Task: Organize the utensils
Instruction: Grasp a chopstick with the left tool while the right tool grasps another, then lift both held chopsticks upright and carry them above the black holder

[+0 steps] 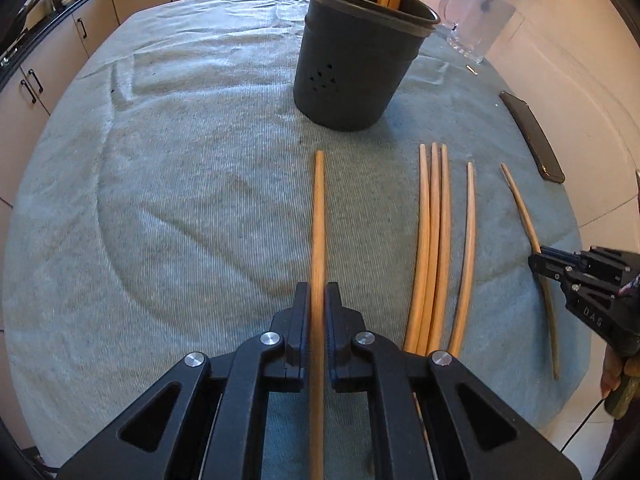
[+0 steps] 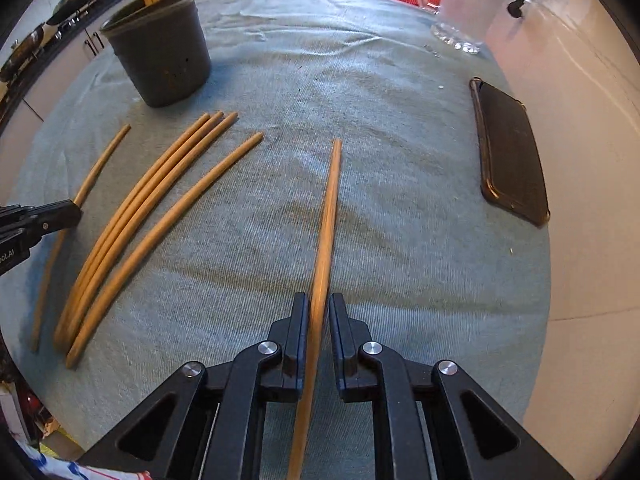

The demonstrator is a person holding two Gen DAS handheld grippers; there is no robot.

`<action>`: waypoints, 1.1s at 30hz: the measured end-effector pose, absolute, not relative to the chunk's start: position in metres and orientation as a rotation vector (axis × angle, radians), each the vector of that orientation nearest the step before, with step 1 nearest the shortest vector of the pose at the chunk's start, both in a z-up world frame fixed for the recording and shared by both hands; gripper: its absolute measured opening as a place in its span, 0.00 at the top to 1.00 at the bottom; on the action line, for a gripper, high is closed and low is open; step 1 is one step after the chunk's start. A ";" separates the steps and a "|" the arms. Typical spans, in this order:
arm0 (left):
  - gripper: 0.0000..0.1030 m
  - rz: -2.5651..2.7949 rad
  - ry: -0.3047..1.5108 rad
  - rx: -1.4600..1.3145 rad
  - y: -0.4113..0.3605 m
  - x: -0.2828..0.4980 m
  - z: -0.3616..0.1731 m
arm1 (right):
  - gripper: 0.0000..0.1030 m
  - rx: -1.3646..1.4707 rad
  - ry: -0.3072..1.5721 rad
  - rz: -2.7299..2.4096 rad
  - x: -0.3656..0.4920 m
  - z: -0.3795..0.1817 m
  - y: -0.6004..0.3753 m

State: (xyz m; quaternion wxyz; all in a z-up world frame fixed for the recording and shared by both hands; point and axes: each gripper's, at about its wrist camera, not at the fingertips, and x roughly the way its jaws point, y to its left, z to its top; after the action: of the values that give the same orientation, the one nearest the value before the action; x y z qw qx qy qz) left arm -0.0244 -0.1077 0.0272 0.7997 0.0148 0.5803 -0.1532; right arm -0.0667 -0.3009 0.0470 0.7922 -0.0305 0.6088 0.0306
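Where the left wrist view looks down, the left hand-held gripper [image 1: 318, 300] pinches a chopstick [image 1: 319, 216] over the desk [image 1: 180, 200], near the holder [image 1: 356, 60]. From the right wrist, the right hand-held gripper [image 2: 319, 312] clamps another stick [image 2: 330, 208]; four sticks [image 2: 160, 196] lie between.

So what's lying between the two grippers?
Four loose chopsticks on the cloth, between the left gripper and right gripper, in the right wrist view.

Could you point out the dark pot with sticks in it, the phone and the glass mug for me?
Dark pot [image 1: 352, 76]: left wrist view, on its front wall.
Phone [image 2: 510, 152]: right wrist view, middle of its dark face.
Glass mug [image 2: 466, 4]: right wrist view, on its frosted side.
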 end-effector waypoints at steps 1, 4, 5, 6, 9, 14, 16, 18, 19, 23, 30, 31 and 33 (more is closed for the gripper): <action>0.94 -0.331 1.246 0.039 -0.108 -0.024 0.027 | 0.90 -0.065 1.318 0.067 -0.062 0.047 -0.301; 0.93 -0.345 1.258 0.080 -0.113 -0.023 0.027 | 0.89 -0.057 1.356 0.078 -0.048 0.046 -0.302; 0.92 -0.348 1.262 0.089 -0.115 -0.021 0.026 | 0.89 -0.055 1.365 0.082 -0.045 0.046 -0.303; 0.91 -0.360 1.270 0.104 -0.117 -0.020 0.026 | 0.89 -0.050 1.374 0.086 -0.041 0.046 -0.303; 0.92 -0.402 1.273 0.122 -0.118 -0.021 0.025 | 0.91 -0.057 1.377 0.112 -0.036 0.046 -0.303; 0.94 -0.415 1.227 0.032 -0.104 -0.031 0.026 | 0.93 -0.027 1.281 0.119 -0.050 0.048 -0.306; 0.94 -0.411 1.198 0.020 -0.097 -0.039 0.032 | 0.94 0.026 1.253 0.118 -0.057 0.049 -0.312; 0.94 -0.408 1.133 0.026 -0.093 -0.051 0.044 | 0.94 0.075 1.203 0.126 -0.067 0.056 -0.317; 0.94 -0.409 1.108 0.033 -0.091 -0.055 0.049 | 0.94 0.091 1.175 0.132 -0.072 0.061 -0.318; 0.94 -0.430 0.983 0.020 -0.081 -0.080 0.077 | 0.94 0.126 1.058 0.135 -0.096 0.079 -0.320; 0.94 -0.402 0.780 -0.011 -0.067 -0.110 0.121 | 0.93 0.150 0.864 0.137 -0.120 0.116 -0.315; 0.94 -0.399 0.757 -0.018 -0.065 -0.112 0.126 | 0.93 0.162 0.834 0.138 -0.122 0.123 -0.314; 0.94 -0.389 0.719 -0.032 -0.064 -0.111 0.135 | 0.93 0.164 0.778 0.131 -0.126 0.136 -0.309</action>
State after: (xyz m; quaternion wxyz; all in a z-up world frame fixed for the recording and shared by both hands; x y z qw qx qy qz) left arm -0.1111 -0.0636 0.1350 0.9176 -0.0157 0.3495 -0.1890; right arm -0.1260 -0.3089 0.1364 0.9199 0.0798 0.3787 0.0637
